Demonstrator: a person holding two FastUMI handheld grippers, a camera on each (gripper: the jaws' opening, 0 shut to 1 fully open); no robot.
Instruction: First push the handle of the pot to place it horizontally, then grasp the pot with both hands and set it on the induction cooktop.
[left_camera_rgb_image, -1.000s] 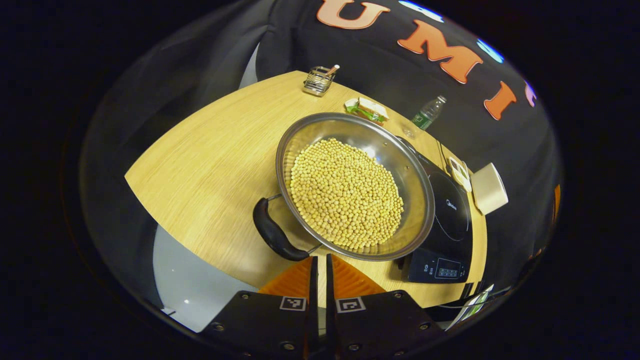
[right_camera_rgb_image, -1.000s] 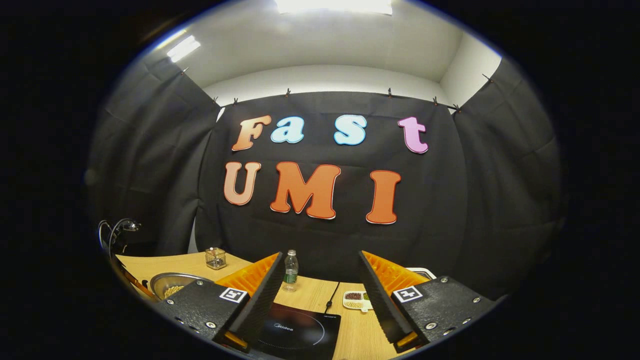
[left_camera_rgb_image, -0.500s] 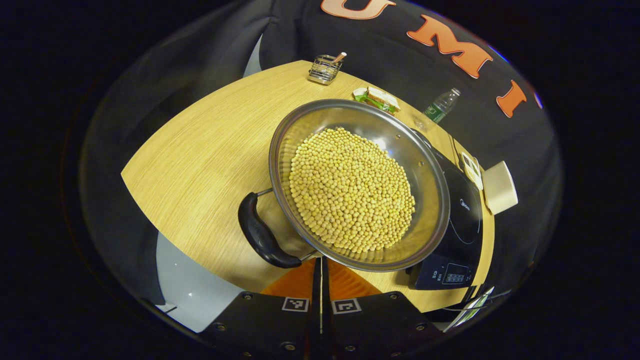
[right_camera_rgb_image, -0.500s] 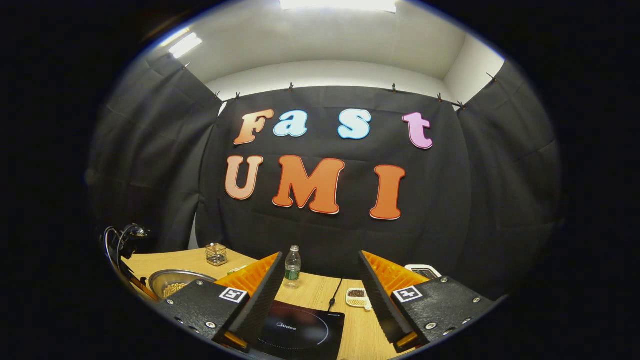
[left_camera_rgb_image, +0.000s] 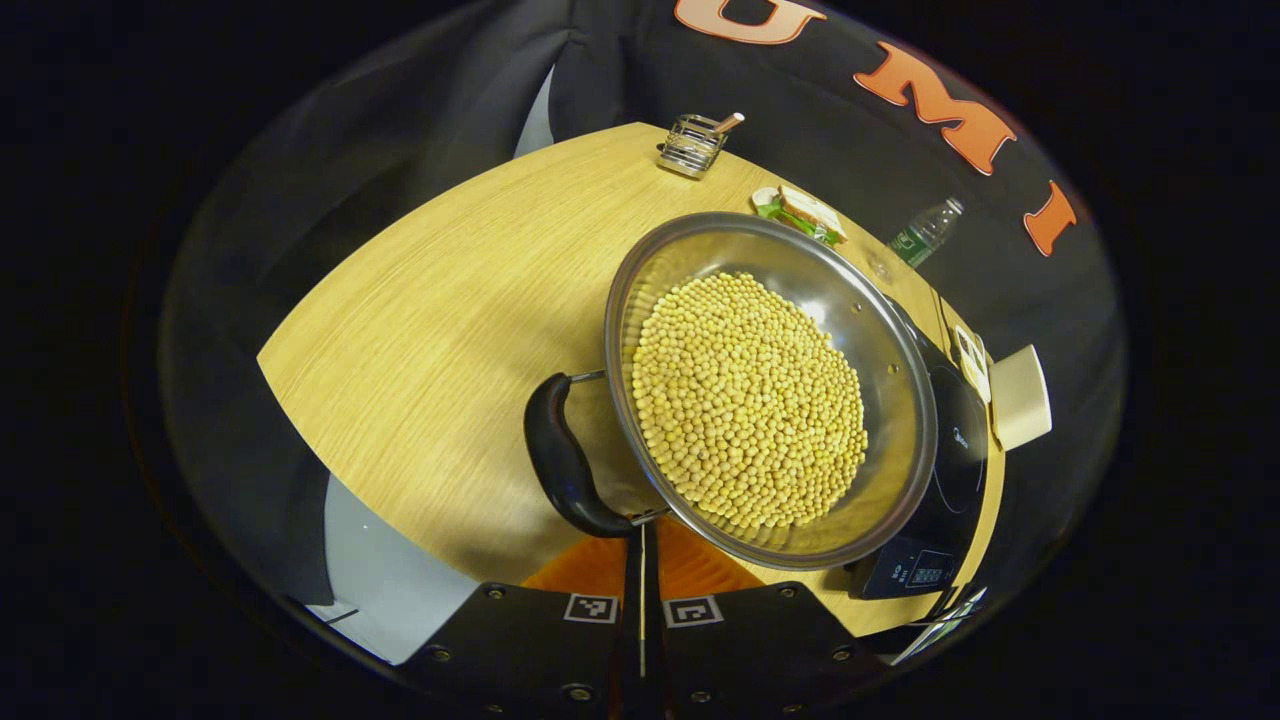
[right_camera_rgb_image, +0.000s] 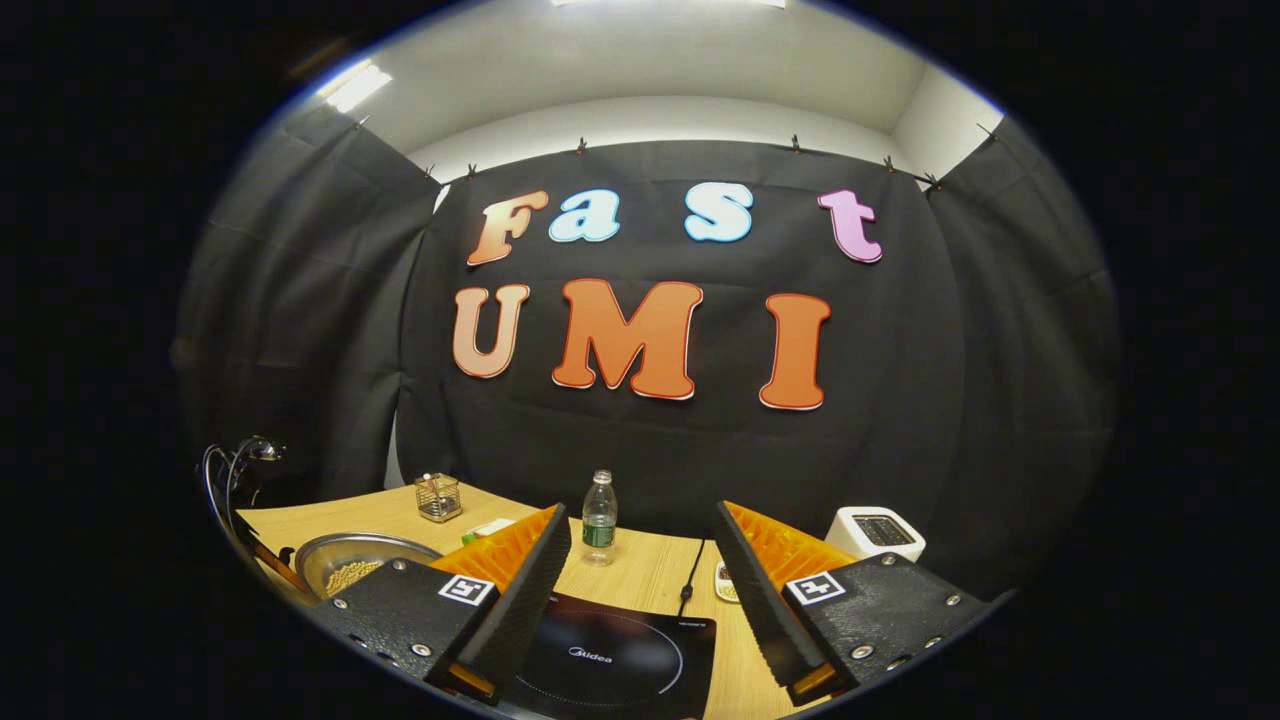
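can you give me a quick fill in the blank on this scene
1. The pot is full of yellow ____.
2. The left tongs are ____, close to the pot's black handle.
3. The right tongs are ____, above the cooktop.
4. The water bottle stands ____.

Missing words: beans; shut; open; upright

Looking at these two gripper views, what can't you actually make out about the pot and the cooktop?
- Left gripper tips: the pot's rim and handle cover them, so contact is unclear.
- Pot's far handle: behind the bowl.
- Induction cooktop: the pot covers its near side in the left gripper view.
- Cooktop panel: too small to make out.
- Pot in the right gripper view: cut by the right gripper.
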